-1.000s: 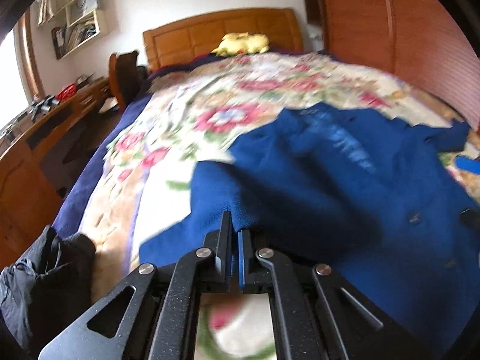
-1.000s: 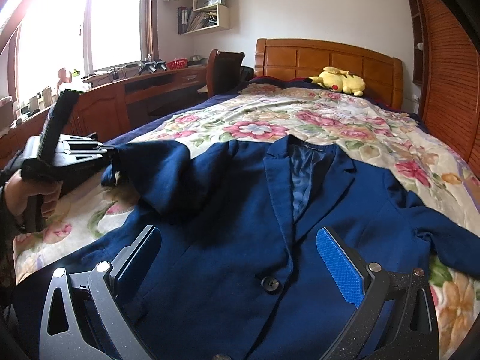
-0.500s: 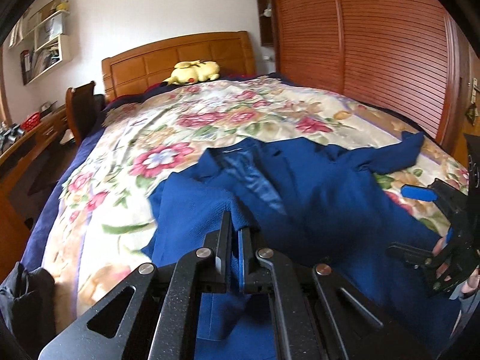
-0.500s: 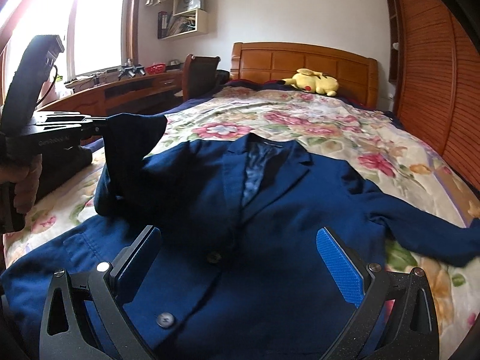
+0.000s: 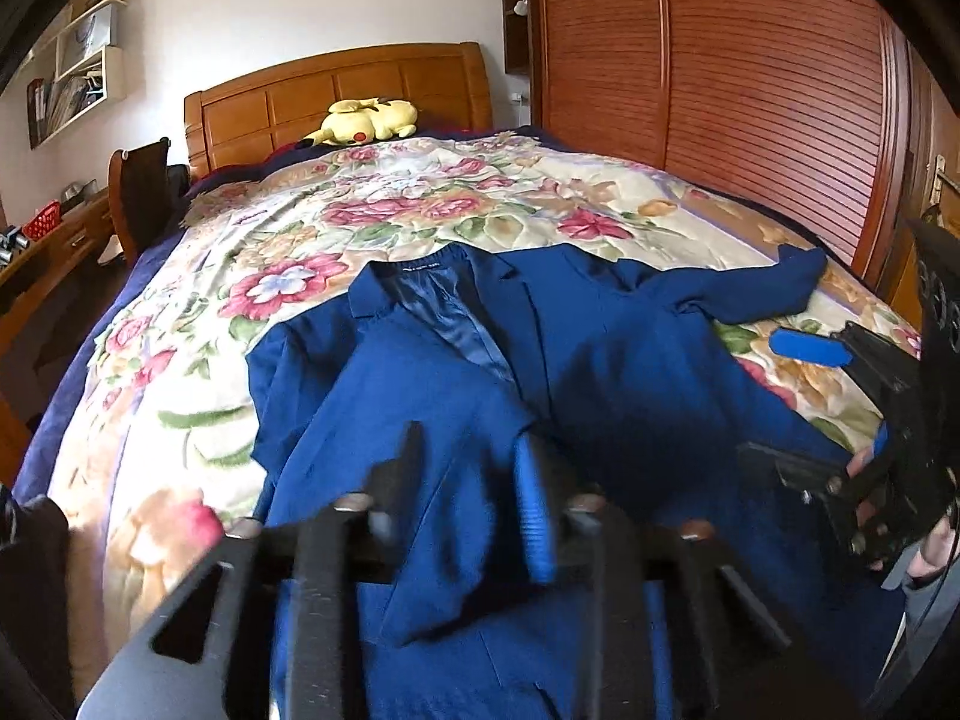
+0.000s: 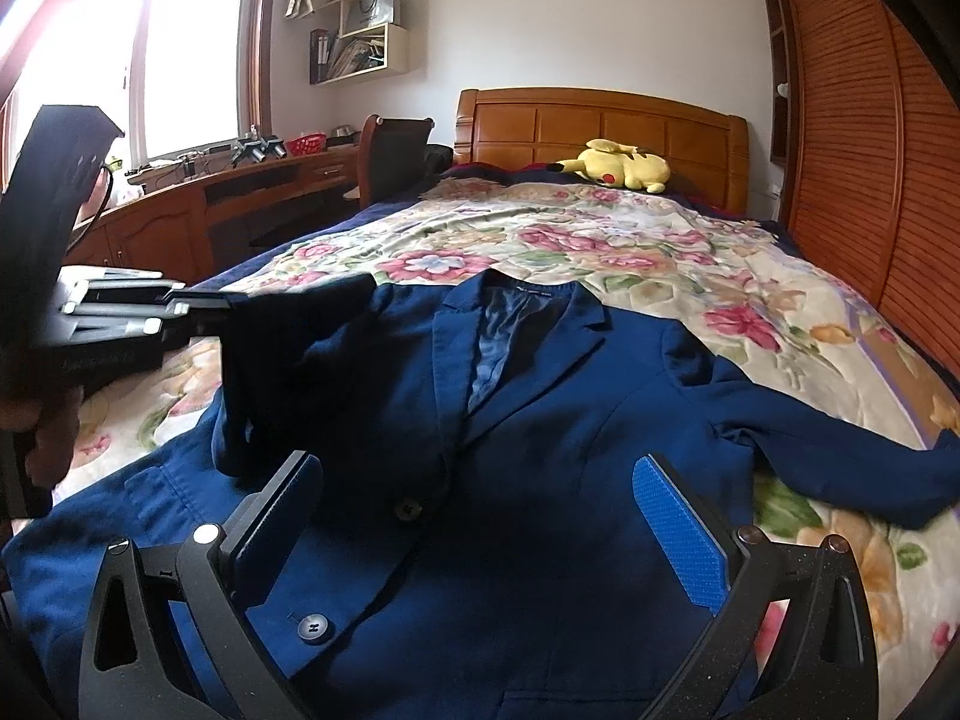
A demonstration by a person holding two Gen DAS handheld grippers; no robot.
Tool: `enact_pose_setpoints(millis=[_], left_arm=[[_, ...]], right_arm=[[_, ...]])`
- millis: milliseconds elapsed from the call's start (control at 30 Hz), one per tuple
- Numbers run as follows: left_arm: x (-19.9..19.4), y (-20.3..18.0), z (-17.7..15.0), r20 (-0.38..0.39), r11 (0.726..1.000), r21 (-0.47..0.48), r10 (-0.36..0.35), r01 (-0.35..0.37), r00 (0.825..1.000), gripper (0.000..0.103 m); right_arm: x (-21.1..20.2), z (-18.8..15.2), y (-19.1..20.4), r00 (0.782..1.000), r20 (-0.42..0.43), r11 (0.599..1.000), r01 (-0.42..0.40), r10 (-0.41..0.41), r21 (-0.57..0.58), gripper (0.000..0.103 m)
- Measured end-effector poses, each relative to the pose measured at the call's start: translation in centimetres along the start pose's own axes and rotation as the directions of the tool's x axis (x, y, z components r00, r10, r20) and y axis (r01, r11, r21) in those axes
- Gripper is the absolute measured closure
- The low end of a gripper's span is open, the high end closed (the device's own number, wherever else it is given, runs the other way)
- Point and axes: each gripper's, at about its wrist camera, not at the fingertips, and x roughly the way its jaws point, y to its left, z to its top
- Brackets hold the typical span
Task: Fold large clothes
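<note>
A navy blue jacket [image 5: 600,390] lies face up on the flowered bedspread [image 5: 420,210], collar toward the headboard. Its left sleeve [image 5: 384,420] is folded over onto the jacket front. My left gripper [image 5: 471,462] hovers over that sleeve with its jaws opening; the blurred fingers stand apart and the cloth lies under them. From the right wrist view, the left gripper [image 6: 222,306] shows at the left with the sleeve's cuff drooping at its tip. My right gripper [image 6: 480,504] stands open just over the jacket's [image 6: 540,450] lower front. The other sleeve [image 6: 840,456] stretches out to the right.
A yellow plush toy [image 6: 618,165] lies by the wooden headboard [image 6: 600,126]. A desk [image 6: 240,192] and a chair [image 6: 390,150] stand left of the bed, and louvred wardrobe doors [image 6: 870,180] run along its right. Dark clothing [image 5: 30,570] sits at the bed's near left edge.
My left gripper carried the sleeve from the bed's left side across onto the jacket front, and its shut jaws have parted. The right gripper shifted a little and stayed open.
</note>
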Motion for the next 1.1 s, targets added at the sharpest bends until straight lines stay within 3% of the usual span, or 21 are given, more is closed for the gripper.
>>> enact_pose_setpoints(millis=[133, 200, 233, 267, 700, 1100], left_arm=[[-0.7, -0.1, -1.0, -0.001, 1.0, 0.009, 0.002, -0.002, 1.0, 0.06], [-1.3, -0.2, -1.5, 0.013, 1.0, 0.023, 0.013, -0.014, 1.0, 0.046], [-1.6, -0.1, -1.7, 0.026, 1.0, 0.023, 0.015, -0.015, 1.0, 0.031], [-1.9, 0.0, -1.9, 0.036, 1.0, 0.019, 0.015, -0.015, 0.999, 0.023], [-5.6, 3.8, -6.5, 0.111, 0.985, -0.136, 0.117, -0.102, 0.987, 0.023], [-6.7, 6.3, -8.7, 0.121, 0.974, -0.155, 0.186, -0.167, 0.975, 0.023]], right_arm=[[0.1, 0.0, -0.1, 1.0, -0.002, 1.0, -0.002, 0.002, -0.001, 0.0], [0.2, 0.2, -0.1, 1.0, -0.003, 1.0, -0.004, 0.004, -0.003, 0.0], [0.2, 0.2, -0.1, 1.0, -0.003, 1.0, -0.005, 0.005, -0.003, 0.0], [0.2, 0.2, 0.0, 1.0, -0.002, 1.0, -0.007, 0.007, -0.003, 0.0], [1.7, 0.9, 1.6, 0.999, -0.012, 0.999, -0.043, 0.043, -0.028, 0.0], [3.1, 1.3, 3.3, 0.994, -0.032, 0.994, -0.105, 0.104, -0.042, 0.0]])
